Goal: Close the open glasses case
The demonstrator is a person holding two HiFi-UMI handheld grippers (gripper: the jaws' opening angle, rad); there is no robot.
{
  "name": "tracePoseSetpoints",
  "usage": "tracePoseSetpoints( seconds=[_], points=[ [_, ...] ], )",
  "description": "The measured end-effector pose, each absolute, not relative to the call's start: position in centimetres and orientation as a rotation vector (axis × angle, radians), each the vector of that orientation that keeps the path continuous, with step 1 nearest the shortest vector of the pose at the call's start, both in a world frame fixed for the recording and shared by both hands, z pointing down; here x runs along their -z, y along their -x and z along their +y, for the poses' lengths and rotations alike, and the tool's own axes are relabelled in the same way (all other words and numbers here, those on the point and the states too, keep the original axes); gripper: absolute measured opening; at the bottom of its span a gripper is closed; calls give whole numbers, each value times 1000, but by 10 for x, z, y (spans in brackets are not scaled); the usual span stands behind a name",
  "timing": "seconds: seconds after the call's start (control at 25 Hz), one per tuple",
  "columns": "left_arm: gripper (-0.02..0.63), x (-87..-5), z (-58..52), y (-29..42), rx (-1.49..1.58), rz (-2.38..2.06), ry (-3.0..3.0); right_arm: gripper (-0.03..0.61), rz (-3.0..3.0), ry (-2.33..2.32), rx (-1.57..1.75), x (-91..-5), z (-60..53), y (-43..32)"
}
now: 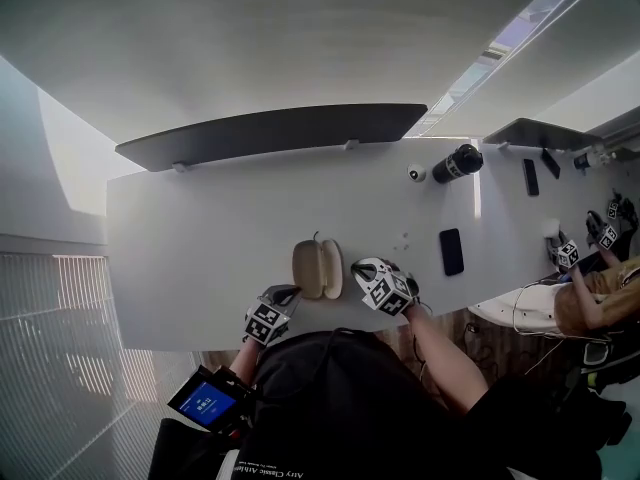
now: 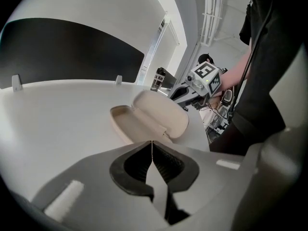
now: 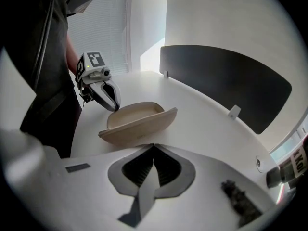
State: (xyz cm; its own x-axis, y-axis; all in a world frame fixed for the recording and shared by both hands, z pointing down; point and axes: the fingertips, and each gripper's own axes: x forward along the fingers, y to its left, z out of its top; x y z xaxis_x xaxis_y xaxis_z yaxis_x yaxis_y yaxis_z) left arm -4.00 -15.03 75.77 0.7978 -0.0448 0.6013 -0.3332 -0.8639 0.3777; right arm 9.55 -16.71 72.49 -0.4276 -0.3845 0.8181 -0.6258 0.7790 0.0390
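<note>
A beige glasses case [image 1: 318, 268] lies open on the white table [image 1: 200, 248], near its front edge. In the left gripper view the case [image 2: 149, 119] shows an empty half on the left and the other half raised on the right. My left gripper [image 1: 287, 292] sits just left of the case, shut and empty, its tips [image 2: 152, 143] meeting a little short of it. My right gripper [image 1: 360, 267] is just right of the case, also shut with nothing in it. In the right gripper view the case [image 3: 137, 121] lies right beyond the closed tips [image 3: 154, 146].
A black phone [image 1: 451, 251] lies right of the case. A black bottle [image 1: 457, 163] and a small white round object [image 1: 416, 173] are at the back right. A dark divider panel [image 1: 275, 133] runs along the far edge. Another person with grippers [image 1: 565, 253] works at the right.
</note>
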Motion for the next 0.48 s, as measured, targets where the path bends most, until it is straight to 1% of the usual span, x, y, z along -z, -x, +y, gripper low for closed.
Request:
tracePoseSetpoints(
  seconds=[0.48],
  points=[
    [12, -757, -156, 40, -826, -284, -2507, 6, -2089, -671, -347, -738, -176, -79]
  ],
)
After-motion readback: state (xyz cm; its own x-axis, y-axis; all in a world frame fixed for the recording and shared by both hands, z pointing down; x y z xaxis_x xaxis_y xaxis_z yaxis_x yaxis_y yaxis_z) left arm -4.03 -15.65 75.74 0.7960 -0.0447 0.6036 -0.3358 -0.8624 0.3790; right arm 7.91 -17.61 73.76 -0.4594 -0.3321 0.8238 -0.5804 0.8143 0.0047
